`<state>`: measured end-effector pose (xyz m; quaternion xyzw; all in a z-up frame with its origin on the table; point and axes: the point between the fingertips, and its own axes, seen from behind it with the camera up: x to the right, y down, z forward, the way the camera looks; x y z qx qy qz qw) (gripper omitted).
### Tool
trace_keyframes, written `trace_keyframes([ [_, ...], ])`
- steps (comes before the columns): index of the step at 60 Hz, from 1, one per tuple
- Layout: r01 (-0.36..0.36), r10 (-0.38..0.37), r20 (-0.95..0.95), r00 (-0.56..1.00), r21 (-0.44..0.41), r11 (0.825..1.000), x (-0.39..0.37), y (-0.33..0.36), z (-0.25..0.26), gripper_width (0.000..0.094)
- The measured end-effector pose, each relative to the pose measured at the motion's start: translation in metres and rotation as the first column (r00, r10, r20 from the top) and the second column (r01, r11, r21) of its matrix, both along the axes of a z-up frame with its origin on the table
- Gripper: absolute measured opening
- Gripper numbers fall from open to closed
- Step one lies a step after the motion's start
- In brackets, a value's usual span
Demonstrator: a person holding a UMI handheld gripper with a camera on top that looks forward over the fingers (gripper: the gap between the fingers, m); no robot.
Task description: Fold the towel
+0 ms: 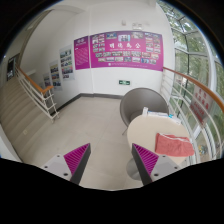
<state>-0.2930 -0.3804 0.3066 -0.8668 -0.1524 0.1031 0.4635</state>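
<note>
Gripper: the gripper (111, 160) has its two fingers spread wide apart, pink pads facing inward, with nothing between them but bare floor well below; it holds nothing.

Towel: a pink towel (174, 146) lies on a small round white table (148, 130), ahead of the fingers and off to the right, beyond the right fingertip. It looks rumpled or loosely doubled (which of the two cannot be told from here).

Progress: judged from this view, the fold is not yet begun. The fingers are well apart from the cloth and out of contact. Reaching the table, taking an edge and laying it over all remain.

Chair: a grey chair (142, 102) stands just beyond the table, its back rising behind the tabletop.

Surroundings: a pale floor (85, 125) stretches ahead; a staircase with a railing (38, 88) climbs away to the left; a magenta notice board (125, 48) hangs on the far wall; tall windows (190, 60) run along the right.

Obstructions: nothing lies between the fingers and the towel. The table rim and the chair behind it are likely the only things limiting the approach.
</note>
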Motion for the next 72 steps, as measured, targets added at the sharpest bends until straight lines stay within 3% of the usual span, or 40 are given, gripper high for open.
trace_keyframes([
  [11,0.040,-0.040,0.002,0.999,-0.084,0.996,0.000,0.016,-0.045,0.0857],
  [20,0.126,-0.124,0.031,0.992,-0.076,0.989,0.065,0.076,-0.097,0.0856],
  [22,0.153,-0.151,0.041,0.988,-0.057,0.987,0.076,0.093,-0.128,0.0857],
  [37,0.337,-0.335,0.112,0.936,-0.001,0.941,0.178,0.217,-0.214,0.0857],
  [51,0.404,-0.395,0.190,0.899,-0.006,0.915,0.235,0.309,-0.289,0.0836],
  [58,0.403,-0.386,0.207,0.899,-0.046,0.914,0.246,0.326,-0.321,0.0688],
  [66,0.391,-0.378,0.214,0.900,-0.020,0.920,0.257,0.330,-0.322,0.0242],
  [70,0.375,-0.361,0.226,0.905,-0.021,0.927,0.256,0.329,-0.320,0.0088],
  [72,0.375,-0.361,0.237,0.902,-0.016,0.927,0.259,0.329,-0.319,0.0057],
])
